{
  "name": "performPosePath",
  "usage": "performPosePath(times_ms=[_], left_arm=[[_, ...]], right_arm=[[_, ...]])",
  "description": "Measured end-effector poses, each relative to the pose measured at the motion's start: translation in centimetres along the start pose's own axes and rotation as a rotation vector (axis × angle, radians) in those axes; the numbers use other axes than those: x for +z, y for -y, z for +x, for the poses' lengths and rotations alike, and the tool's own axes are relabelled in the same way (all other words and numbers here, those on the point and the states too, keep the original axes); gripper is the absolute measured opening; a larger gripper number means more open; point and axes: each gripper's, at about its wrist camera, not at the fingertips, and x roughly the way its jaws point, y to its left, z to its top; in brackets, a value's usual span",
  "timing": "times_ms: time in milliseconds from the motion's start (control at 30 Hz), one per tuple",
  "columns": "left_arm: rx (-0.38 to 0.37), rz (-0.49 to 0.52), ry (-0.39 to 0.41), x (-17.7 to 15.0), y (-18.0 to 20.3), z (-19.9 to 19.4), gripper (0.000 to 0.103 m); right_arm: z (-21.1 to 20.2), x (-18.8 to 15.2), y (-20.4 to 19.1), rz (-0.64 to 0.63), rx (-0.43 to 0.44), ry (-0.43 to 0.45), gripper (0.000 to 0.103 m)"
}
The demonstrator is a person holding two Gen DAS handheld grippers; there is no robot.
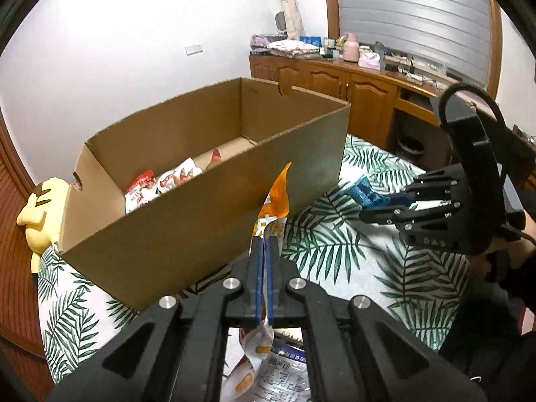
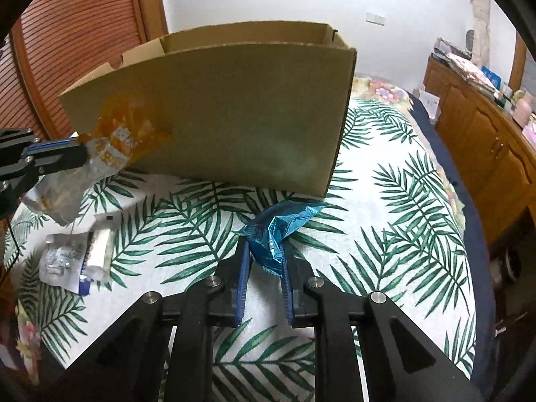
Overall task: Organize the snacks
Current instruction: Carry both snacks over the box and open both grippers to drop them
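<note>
Brown corrugated cardboard makes up the open box (image 1: pixel 201 201), which stands on a bed whose cover (image 2: pixel 385 234) is white with green palm leaves; every place below is given from that box. Inside it, at its floor, lie several red-and-white snack packets (image 1: pixel 160 184).

Against the box's near long wall, toward its middle in the left wrist view, the left tongs (image 1: pixel 267 244) are pressed together on an orange-and-white snack bag (image 1: pixel 276 197), pinching its lower part so that the orange top stands up in front of the cardboard. From the right wrist view the same bag (image 2: pixel 117 144) shows at the box's near left corner, held clear of the cover.

In front of the box's near right corner, the right tongs (image 2: pixel 264 251) pinch a crumpled blue foil packet (image 2: pixel 278 231) between their blue pads, with the packet's free end pointing toward the box. In the left wrist view it (image 1: pixel 363 189) sits just beside that corner.

Well in front of the box's left end, a white and blue wrapper (image 2: pixel 77 258) lies flat on the cover. Behind the box's left end a yellow plush toy (image 1: pixel 37 214) rests against it.
</note>
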Motion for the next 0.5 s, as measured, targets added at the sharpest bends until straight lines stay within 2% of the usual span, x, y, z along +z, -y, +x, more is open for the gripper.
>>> performPosePath(times_ms=[233, 500], left_arm=[[0.002, -0.005, 0.053, 1.1, 0.3, -1.8, 0.000], [0.024, -0.015, 0.121, 2.5, 0.3, -4.4, 0.000]], right_arm=[[-2.7, -0.1, 0.9, 0.010, 0.008, 0.048, 0.015], [-5.4, 0.8, -0.2, 0.000, 0.005, 0.103, 0.015]])
